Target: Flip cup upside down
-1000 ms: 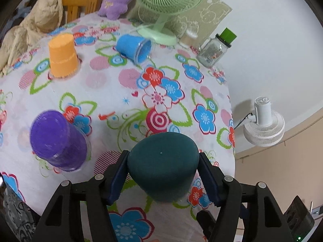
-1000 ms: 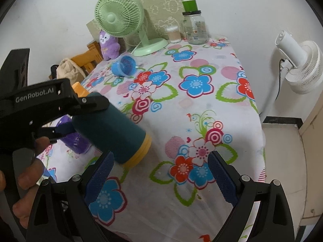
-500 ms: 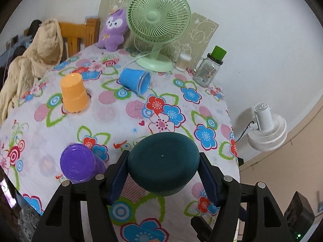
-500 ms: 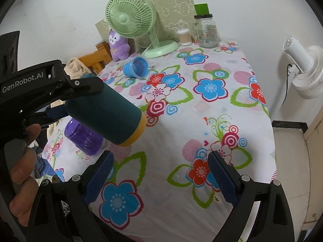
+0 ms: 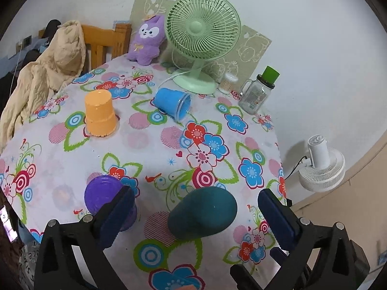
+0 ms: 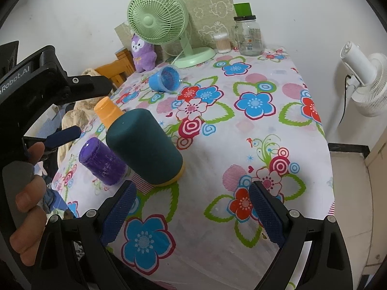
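Teal cup now stands mouth-down on the flowered surface beside the purple cup, released: the left claw, clamped on it half a second ago, gapes wide. Right claw is spread, empty. Flip looks done.

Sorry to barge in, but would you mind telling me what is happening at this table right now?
A person holding a gripper in each hand is turning cups upside down on the flowered tablecloth. The teal cup stands inverted, its yellow rim on the cloth. The left gripper is open around it, fingers clear of its sides. The right gripper is open and empty. The purple cup and orange cup are already inverted; the blue cup lies on its side.
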Demonstrator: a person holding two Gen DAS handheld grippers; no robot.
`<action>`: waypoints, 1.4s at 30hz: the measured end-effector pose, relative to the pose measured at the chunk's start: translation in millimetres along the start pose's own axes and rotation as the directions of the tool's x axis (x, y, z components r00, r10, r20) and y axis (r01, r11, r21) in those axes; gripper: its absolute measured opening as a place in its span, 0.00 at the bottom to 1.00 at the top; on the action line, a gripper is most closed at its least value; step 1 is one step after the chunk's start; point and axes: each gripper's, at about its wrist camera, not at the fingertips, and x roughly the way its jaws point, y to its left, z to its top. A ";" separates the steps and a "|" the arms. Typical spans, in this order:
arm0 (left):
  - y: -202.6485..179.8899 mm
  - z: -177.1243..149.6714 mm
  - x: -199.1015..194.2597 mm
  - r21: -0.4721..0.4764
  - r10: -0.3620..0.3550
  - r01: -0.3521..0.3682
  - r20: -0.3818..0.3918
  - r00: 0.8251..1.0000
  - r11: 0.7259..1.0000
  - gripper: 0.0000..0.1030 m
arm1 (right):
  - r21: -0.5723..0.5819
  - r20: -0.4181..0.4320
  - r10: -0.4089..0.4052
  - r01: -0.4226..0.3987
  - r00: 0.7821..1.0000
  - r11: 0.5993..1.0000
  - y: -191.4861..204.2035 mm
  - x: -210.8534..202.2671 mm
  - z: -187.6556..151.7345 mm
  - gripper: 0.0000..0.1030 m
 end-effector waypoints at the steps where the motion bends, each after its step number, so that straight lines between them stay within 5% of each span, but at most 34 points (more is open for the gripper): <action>1: 0.7 0.1 0.4 -0.003 -0.003 0.003 -0.005 1.000 1.000 1.00 | -0.001 0.001 0.001 -0.001 1.000 1.000 1.7 0.2 0.2 0.93; 15: 14.2 7.5 -9.9 0.075 0.027 -0.030 0.041 0.999 0.997 1.00 | -0.034 0.013 -0.002 0.003 1.000 0.999 32.0 5.6 12.6 0.93; 42: 45.6 22.2 -52.9 0.211 -0.024 -0.015 0.182 0.983 0.977 1.00 | -0.095 0.106 0.006 0.004 0.994 0.995 91.8 -1.3 38.9 1.00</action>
